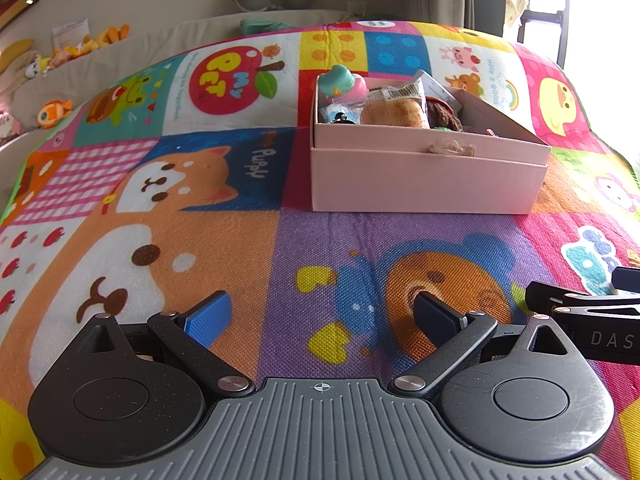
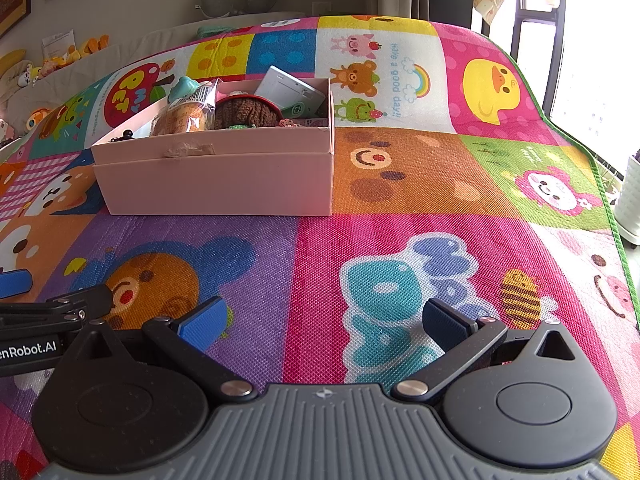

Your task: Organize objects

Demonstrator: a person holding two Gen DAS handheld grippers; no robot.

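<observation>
Left wrist view: left gripper (image 1: 322, 316) hovering low, fingers spread, gripping nothing; pink box (image 1: 428, 184) sitting ahead, slightly rightward, packed with wrapped snack (image 1: 394, 110), teal toy (image 1: 340, 80), brown knit item (image 2: 240, 114). Right gripper (image 2: 324, 320) likewise spread, idling beside; box lying ahead-left. Judging contents already gathered. Resting on cartoon play mat (image 2: 400, 184); plush toys (image 1: 52, 112) lining far-left wall.

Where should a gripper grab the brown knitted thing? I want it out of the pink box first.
Grip the brown knitted item across its rounded top, from above: it rises over the pink box rim, while the bread packet and box walls block its sides.
</observation>
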